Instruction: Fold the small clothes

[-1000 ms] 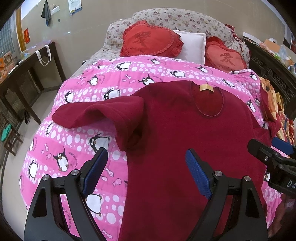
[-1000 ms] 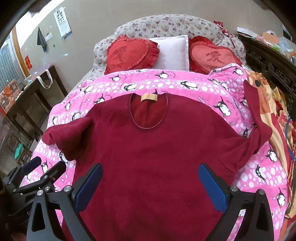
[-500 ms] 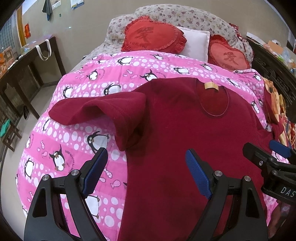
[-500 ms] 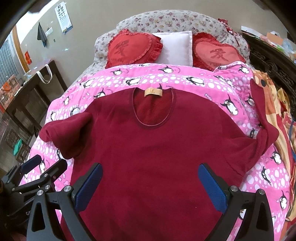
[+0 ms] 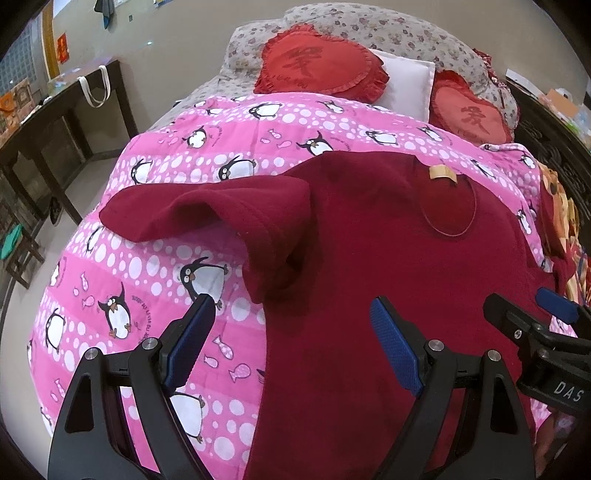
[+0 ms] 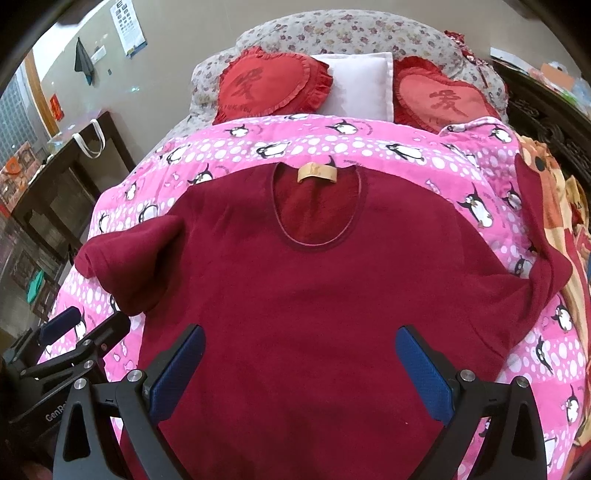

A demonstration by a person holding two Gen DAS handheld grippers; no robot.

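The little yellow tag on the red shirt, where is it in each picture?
Left wrist view: the tag sits upper right of centre, at the back of the shirt's neck hole.
Right wrist view: the tag sits just above the middle, at the top of the neck hole.
Shared landmark: the white pillow between two red heart cushions.

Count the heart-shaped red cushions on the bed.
2. One heart cushion leans against the floral headboard pillow, left of the white pillow; the other heart cushion sits right of it. None seem hidden.
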